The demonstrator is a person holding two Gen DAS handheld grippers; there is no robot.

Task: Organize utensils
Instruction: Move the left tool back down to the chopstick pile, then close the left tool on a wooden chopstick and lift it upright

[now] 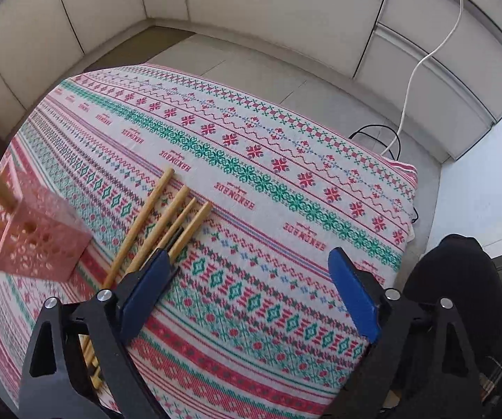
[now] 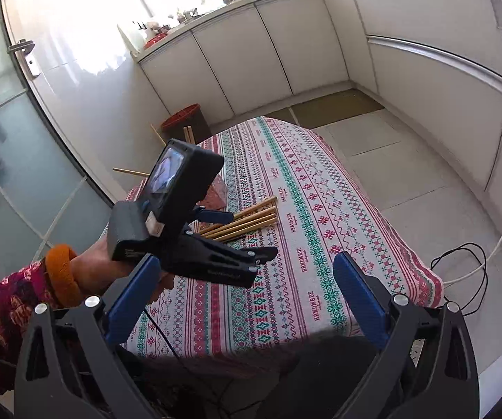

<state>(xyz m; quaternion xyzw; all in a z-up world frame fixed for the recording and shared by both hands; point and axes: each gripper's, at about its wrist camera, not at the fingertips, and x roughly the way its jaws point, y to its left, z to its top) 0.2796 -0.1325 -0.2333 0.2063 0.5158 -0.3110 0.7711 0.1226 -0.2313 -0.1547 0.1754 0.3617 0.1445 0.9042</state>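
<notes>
Here, a bundle of wooden chopsticks is seen lying on the patterned cloth of the bench, just at the blue left pad of the left claw, whose jaws are spread wide with nothing between them. A pink perforated holder stands at nine o'clock of the bundle, with chopsticks, somewhat blurred, apparently stuck in it. The right claw is held wide and empty above the bench's near edge. The left hand is seen at its ten o'clock.
</notes>
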